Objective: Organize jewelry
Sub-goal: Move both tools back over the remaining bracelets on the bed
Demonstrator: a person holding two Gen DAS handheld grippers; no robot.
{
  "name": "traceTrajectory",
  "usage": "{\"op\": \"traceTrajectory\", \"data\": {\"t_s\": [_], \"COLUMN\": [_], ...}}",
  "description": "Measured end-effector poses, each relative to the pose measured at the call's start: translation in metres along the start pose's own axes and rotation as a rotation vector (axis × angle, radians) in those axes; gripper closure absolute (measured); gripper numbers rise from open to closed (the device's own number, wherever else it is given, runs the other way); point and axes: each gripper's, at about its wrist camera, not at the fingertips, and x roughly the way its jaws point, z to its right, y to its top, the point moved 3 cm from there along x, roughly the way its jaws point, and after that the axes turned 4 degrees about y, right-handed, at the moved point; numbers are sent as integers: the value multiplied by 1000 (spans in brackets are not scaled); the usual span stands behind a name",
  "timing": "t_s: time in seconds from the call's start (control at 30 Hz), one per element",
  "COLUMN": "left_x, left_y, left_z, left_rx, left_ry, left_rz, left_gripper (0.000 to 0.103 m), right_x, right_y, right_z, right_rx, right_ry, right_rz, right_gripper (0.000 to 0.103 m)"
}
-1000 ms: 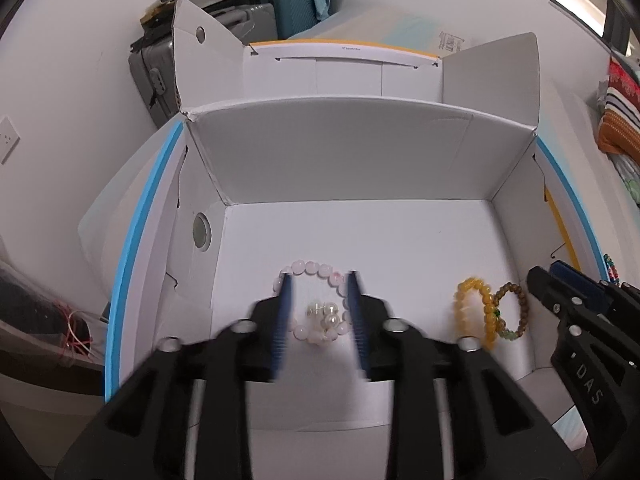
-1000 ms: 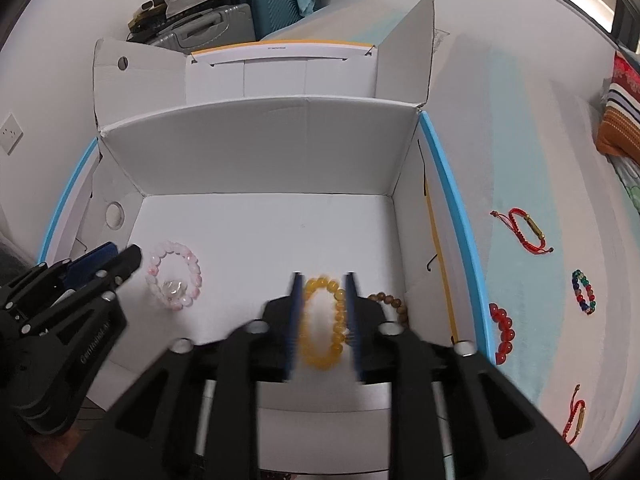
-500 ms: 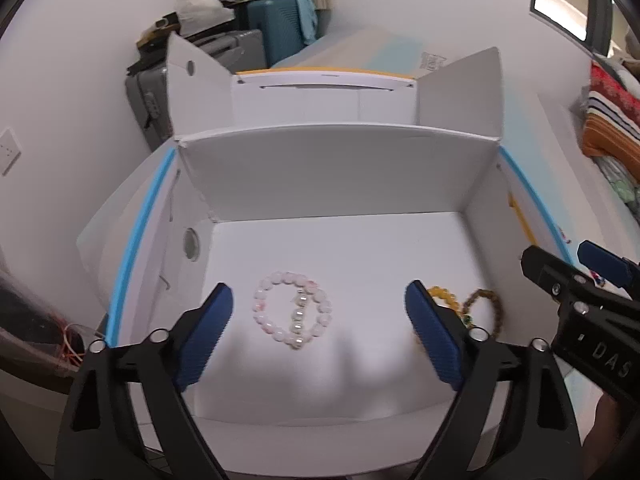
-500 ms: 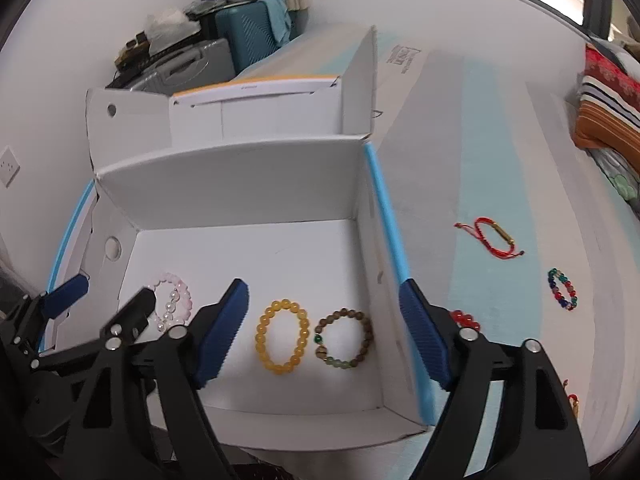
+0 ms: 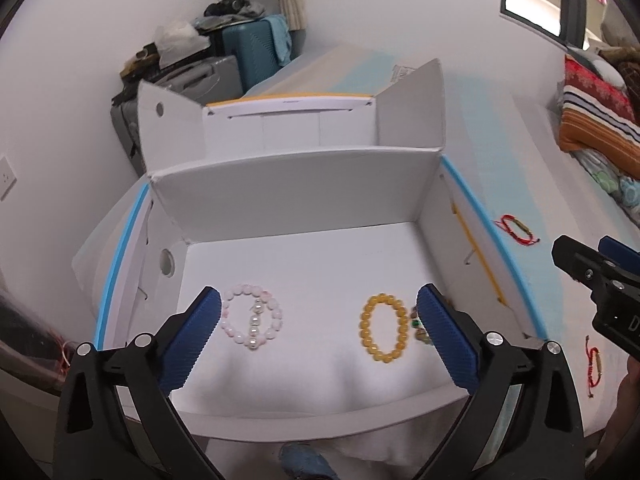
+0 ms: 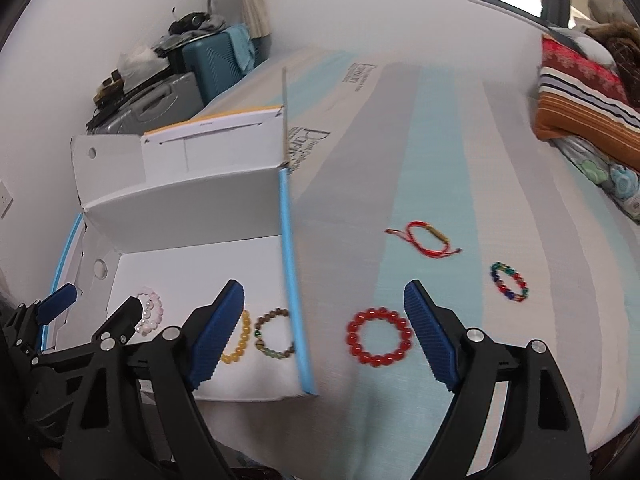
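1. Currently, both tongs are released and empty: left gripper (image 5: 318, 330) above the box (image 5: 296, 184), right gripper (image 6: 324, 330) over the bedspread (image 6: 440, 152).
2. Stored on the box floor: pink bracelet (image 5: 252, 322), yellow bracelet (image 5: 384, 332), brown bracelet (image 6: 275, 333).
3. Outstanding on the bedspread: red bead bracelet (image 6: 379, 342), between the right jaws; multicolour bracelet (image 6: 509, 281); red cord bracelet (image 6: 426, 238).
4. Handling, as judged: light, limp, beads hard and slippery; to be pinched across one side of the ring.
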Motion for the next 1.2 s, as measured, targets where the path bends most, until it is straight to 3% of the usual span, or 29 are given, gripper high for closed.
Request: {"op": "traceTrajectory", "data": {"t_s": [0.17, 0.23, 0.47, 0.9, 1.2], "left_x": [-11, -17, -29, -15, -6], "left_y": [1, 1, 1, -21, -31], "left_z": [24, 38, 93, 214, 260], "left_rx": [33, 44, 89, 237, 293], "left_ry": [-17, -40, -121, -256, -295], "left_rz": [6, 8, 38, 6, -3], "left_gripper": [6, 6, 6, 6, 6], "right_x": [-16, -23, -50, -77, -74], "right_y": [-3, -6, -19, -67, -90], "right_z": [24, 36, 93, 213, 247], "right_rx": [16, 28, 93, 219, 245], "right_ry": [-27, -39, -109, -255, -294], "right_rz": [15, 21, 48, 14, -15], "right_gripper": [24, 18, 17, 17, 17]}}
